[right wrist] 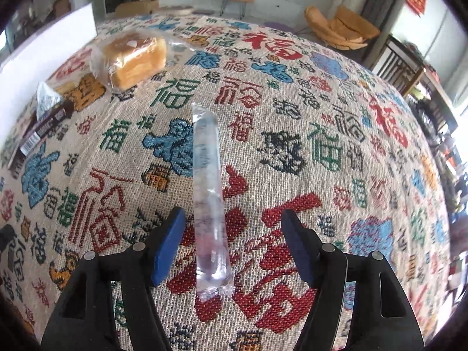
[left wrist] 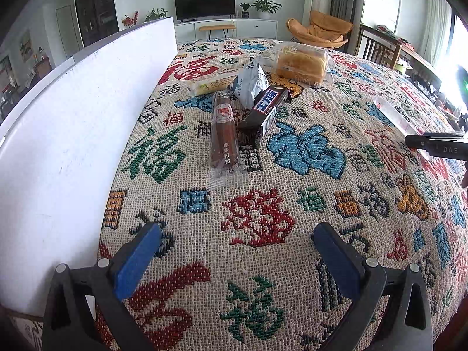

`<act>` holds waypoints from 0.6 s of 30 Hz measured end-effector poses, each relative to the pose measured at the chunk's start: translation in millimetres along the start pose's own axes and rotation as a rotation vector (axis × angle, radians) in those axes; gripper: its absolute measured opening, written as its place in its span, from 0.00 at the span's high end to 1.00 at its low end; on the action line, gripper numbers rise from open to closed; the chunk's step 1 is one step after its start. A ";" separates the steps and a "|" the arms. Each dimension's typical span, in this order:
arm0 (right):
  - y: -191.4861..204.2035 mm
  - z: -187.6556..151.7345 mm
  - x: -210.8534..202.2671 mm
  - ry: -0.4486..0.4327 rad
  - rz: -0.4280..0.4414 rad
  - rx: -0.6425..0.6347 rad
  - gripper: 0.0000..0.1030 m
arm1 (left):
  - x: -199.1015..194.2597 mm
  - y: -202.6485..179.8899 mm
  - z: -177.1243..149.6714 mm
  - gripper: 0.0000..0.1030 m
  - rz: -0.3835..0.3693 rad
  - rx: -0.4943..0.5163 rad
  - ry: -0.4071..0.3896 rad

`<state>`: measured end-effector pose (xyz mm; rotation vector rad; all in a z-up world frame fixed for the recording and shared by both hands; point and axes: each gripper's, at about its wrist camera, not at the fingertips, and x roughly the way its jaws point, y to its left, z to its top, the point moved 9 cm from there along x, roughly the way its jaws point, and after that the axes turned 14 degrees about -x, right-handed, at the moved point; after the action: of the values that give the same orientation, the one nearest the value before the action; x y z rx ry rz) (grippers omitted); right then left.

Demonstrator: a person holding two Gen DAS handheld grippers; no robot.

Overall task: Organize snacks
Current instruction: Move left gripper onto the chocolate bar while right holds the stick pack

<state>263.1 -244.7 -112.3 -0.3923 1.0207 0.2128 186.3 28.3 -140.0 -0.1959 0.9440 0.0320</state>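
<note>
On the woven cloth patterned with coloured characters (right wrist: pixel 321 111), a clear, slender plastic jelly tube (right wrist: pixel 208 193) is found lying between the spread, empty right gripper (right wrist: pixel 234 245); if gripped off-centre, slippage is judged likely. Left gripper (left wrist: pixel 237 260) is spread, empty.

Your left gripper (left wrist: pixel 238 251) sits at the bottom of its own view, jaws spread wide, blue pads (left wrist: pixel 137 259) facing each other with nothing between them; it points steeply down. Your right gripper (right wrist: pixel 234 242) fills the lower part of its view, also tilted down, jaws apart, neither pad (right wrist: pixel 169 245) pressing on anything. In the left view, one black finger of your right gripper (left wrist: pixel 435 143) pokes in at the right edge, mid-height.
</note>
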 end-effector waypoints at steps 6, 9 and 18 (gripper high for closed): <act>-1.5 -12.5 -3.8 -0.158 0.057 0.084 0.22 | 0.3 0.0 -0.1 0.00 0.001 0.000 0.000; 4.1 -12.6 -6.0 -0.152 0.035 0.063 0.19 | -0.4 -0.1 0.5 0.00 0.000 0.000 0.000; 0.1 -6.1 3.4 -0.153 0.043 0.076 0.18 | 0.9 0.0 0.1 0.00 -0.002 -0.001 0.001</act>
<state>260.0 -247.1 -118.1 -0.2810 0.8848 0.2378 186.9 28.3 -140.7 -0.1974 0.9452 0.0304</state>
